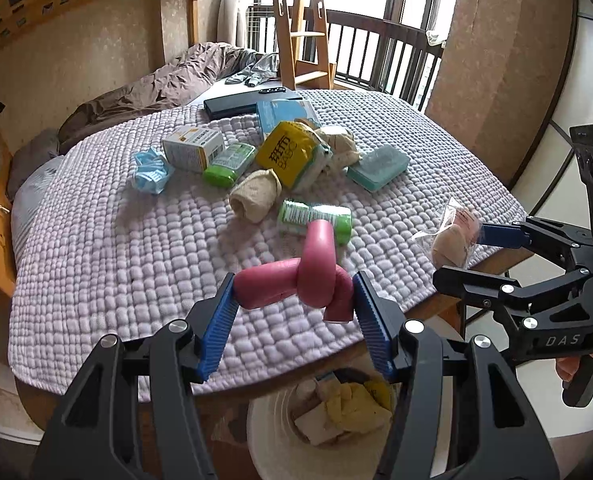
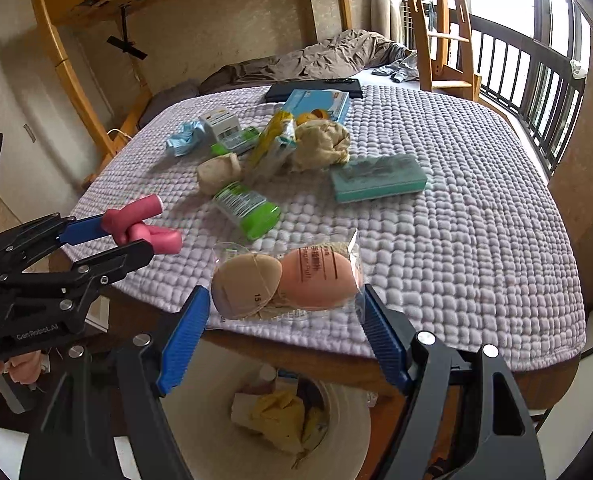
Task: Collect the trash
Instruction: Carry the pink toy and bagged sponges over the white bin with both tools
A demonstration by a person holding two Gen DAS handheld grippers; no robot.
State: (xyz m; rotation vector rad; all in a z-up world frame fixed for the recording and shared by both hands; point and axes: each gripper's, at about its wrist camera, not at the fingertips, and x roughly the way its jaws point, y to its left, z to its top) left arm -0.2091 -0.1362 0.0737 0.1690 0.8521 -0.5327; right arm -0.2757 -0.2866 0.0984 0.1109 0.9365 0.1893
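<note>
Now both tongs are loaded: left gripper (image 1: 294, 294) clamps the knotted pink foam (image 1: 300, 276), right gripper (image 2: 286, 306) clamps the bagged sponges (image 2: 286, 278). Bin (image 2: 200, 420) sits below both; centre each over it, then release.

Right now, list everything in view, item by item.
pink knotted foam: 1, pink, held in left tool
packet of sponges: 1, clear with beige and peach sponges, held in right tool
green bottles: 2, green, on quilt
teal sponge: 1, teal, on quilt
yellow packet: 1, yellow, in the pile
quilt: 1, lilac, on table
bin: 1, white, below table edge
left tool: 1, black and blue
right tool: 1, black and blue
</note>
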